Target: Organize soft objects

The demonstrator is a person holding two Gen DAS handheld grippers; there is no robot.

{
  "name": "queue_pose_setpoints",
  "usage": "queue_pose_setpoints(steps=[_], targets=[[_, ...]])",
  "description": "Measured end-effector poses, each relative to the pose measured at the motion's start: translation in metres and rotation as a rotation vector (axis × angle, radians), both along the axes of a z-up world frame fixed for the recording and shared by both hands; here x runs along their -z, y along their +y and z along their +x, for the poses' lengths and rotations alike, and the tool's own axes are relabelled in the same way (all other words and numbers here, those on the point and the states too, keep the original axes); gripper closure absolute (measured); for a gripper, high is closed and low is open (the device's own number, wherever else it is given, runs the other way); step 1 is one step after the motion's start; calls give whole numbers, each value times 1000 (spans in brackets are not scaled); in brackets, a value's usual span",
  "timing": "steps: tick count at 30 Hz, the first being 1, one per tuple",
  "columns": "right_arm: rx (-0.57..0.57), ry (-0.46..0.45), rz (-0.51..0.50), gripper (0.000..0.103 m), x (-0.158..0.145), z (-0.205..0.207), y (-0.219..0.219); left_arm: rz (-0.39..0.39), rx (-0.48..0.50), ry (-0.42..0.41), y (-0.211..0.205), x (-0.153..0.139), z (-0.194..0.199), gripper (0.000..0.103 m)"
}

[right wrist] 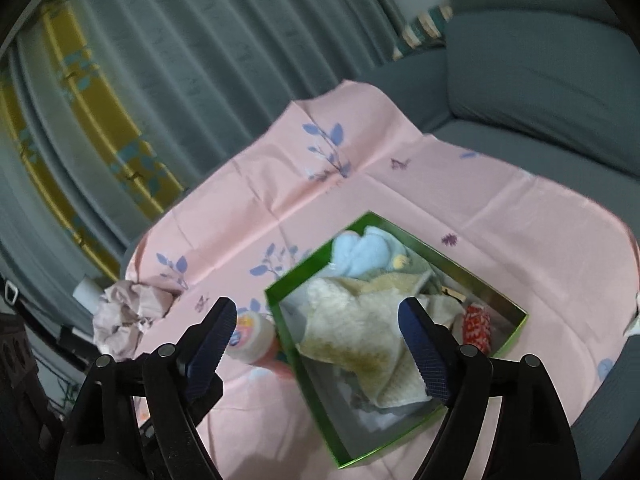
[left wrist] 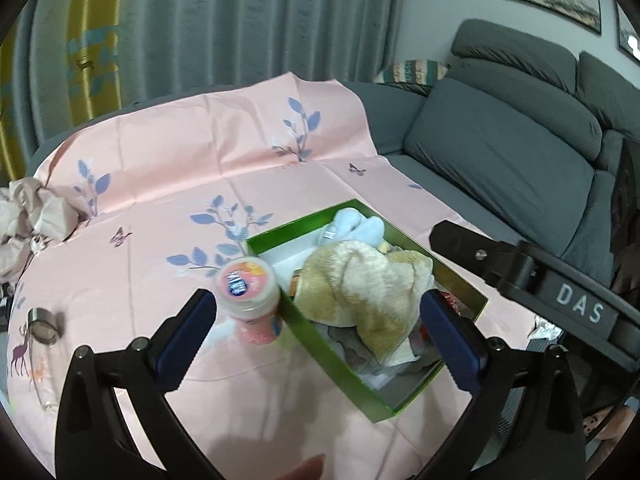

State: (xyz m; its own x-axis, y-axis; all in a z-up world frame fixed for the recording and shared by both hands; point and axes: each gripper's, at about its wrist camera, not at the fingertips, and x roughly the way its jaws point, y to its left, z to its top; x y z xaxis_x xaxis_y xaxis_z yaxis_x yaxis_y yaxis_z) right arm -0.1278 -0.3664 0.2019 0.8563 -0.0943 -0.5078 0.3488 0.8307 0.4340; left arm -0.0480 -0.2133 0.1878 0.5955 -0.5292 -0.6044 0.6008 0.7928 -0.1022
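Observation:
A green box [left wrist: 304,322] [right wrist: 304,384] lies on a pink cloth [left wrist: 192,152] [right wrist: 500,216]. It holds a yellow-and-cream towel [left wrist: 360,284] [right wrist: 352,328], a light blue soft item [left wrist: 356,222] [right wrist: 360,252] and a red patterned item [right wrist: 478,326]. A crumpled pale pink cloth [left wrist: 28,216] [right wrist: 128,312] lies at the left edge. My left gripper [left wrist: 316,336] is open and empty above the box's near side. My right gripper [right wrist: 320,340] is open and empty above the towel; its body shows in the left wrist view [left wrist: 560,292].
A pink plastic jar [left wrist: 250,298] [right wrist: 256,340] stands just left of the box. A metal tape-like ring [left wrist: 44,326] lies at the near left. A grey sofa [left wrist: 500,152] [right wrist: 540,60] is at the right, curtains [left wrist: 240,20] behind.

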Motion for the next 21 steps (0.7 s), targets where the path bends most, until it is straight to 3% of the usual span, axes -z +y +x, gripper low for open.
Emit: queue_pose_setpoints(steps=[9, 21], targets=[[7, 12, -87, 18, -15, -4, 31, -9, -59, 8, 33, -10, -6, 1], [0, 74, -80, 18, -7, -11, 43, 5, -69, 102, 50, 3, -8, 1]])
